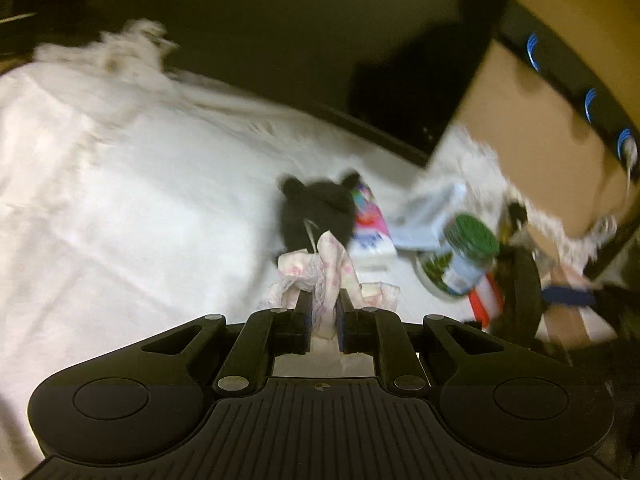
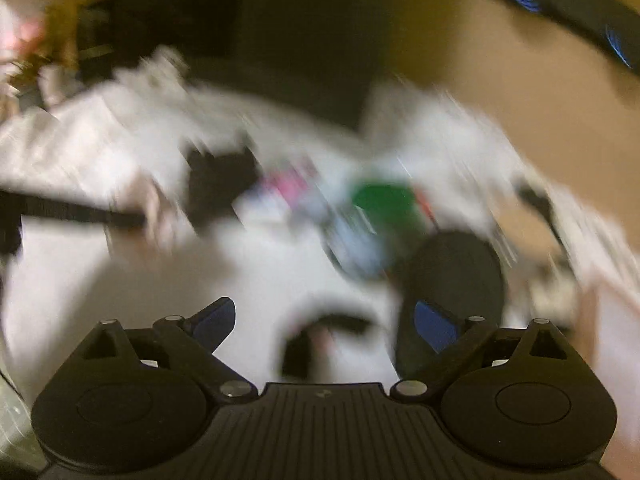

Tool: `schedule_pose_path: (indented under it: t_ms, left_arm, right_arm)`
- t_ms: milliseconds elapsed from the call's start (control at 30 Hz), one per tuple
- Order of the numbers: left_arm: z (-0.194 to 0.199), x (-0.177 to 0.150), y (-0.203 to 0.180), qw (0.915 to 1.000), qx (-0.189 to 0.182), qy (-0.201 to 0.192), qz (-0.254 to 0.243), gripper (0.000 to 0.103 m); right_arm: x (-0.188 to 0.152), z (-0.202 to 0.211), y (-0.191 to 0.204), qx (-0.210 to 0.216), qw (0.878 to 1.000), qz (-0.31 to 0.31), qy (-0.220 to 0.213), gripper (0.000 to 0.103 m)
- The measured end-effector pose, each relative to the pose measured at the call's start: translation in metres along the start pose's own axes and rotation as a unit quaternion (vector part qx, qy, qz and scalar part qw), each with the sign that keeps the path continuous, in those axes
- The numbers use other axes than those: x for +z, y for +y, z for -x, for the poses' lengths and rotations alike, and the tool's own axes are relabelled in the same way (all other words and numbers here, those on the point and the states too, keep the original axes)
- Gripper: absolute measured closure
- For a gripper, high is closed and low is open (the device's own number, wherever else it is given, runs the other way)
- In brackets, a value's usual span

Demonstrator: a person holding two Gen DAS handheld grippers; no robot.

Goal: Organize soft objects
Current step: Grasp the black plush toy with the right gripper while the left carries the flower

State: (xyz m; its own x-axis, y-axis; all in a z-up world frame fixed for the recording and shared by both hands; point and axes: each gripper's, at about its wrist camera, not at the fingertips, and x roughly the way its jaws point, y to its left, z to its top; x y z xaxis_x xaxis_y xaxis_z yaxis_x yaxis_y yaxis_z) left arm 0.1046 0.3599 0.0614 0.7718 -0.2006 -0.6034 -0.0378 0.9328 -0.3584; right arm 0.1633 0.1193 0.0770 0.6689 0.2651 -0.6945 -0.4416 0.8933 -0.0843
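My left gripper (image 1: 323, 304) is shut on a white cloth with pink dots (image 1: 320, 276), holding it just above the white bed sheet (image 1: 120, 200). A black plush toy with round ears (image 1: 316, 208) lies right behind the cloth. My right gripper (image 2: 324, 320) is open and empty above the sheet; its view is heavily blurred. The black plush (image 2: 220, 184) shows there as a dark blur at centre left.
Beside the plush lie a pink and white pack (image 1: 370, 236), a jar with a green lid (image 1: 466, 256), a grey flat box (image 1: 428, 212) and a black round object (image 1: 518, 292). A cardboard box (image 1: 532, 120) with fluffy white fabric (image 1: 480, 168) stands at the right.
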Motion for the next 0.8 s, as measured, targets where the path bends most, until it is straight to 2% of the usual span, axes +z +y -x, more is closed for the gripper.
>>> schedule_pose_path:
  t_ms: [67,167,267,333,367,400,433,500,600,733,800]
  left_arm:
    - [0.012,0.006,0.011,0.9998,0.009,-0.015,0.013,0.089]
    - [0.028,0.012,0.030,0.9982,0.028,-0.037,0.038,0.089]
    - [0.040,0.016,0.050,0.9954,0.051,-0.054,0.061,0.089]
    - [0.046,0.019,0.062,0.9935,0.060,-0.060,0.076,0.089]
    - [0.048,0.020,0.068,0.9929,0.064,-0.062,0.078,0.089]
    - [0.049,0.022,0.072,0.9926,0.069,-0.063,0.078,0.089]
    - [0.049,0.024,0.077,0.9923,0.071,-0.063,0.079,0.089]
    - [0.047,0.031,0.083,0.9920,0.075,-0.065,0.077,0.089]
    - [0.038,0.046,0.078,0.9931,0.063,-0.073,0.067,0.089]
    - [0.016,0.076,0.033,0.9960,-0.012,-0.080,0.036,0.089]
    - [0.006,0.088,-0.006,0.9942,-0.075,-0.076,0.008,0.089]
  right_arm:
    - [0.034,-0.020,0.010,0.029,1.000,-0.003,-0.008,0.006]
    - [0.076,-0.066,0.024,0.059,0.998,-0.028,0.004,0.006]
    - [0.104,-0.121,0.041,0.060,0.996,-0.051,0.044,0.006]
    - [0.109,-0.148,0.047,0.065,0.992,-0.075,0.076,0.007]
    - [0.110,-0.157,0.048,0.075,0.990,-0.088,0.084,0.010]
    - [0.111,-0.165,0.052,0.083,0.988,-0.094,0.092,0.028]
    - [0.110,-0.168,0.056,0.085,0.987,-0.090,0.104,0.030]
    - [0.112,-0.156,0.060,0.076,0.990,-0.070,0.095,0.032]
    - [0.118,-0.104,0.048,0.076,0.995,-0.061,0.036,0.032]
    - [0.125,-0.017,-0.012,0.044,0.994,-0.091,-0.042,0.032]
    - [0.123,0.022,-0.052,0.008,0.991,-0.116,-0.068,0.032]
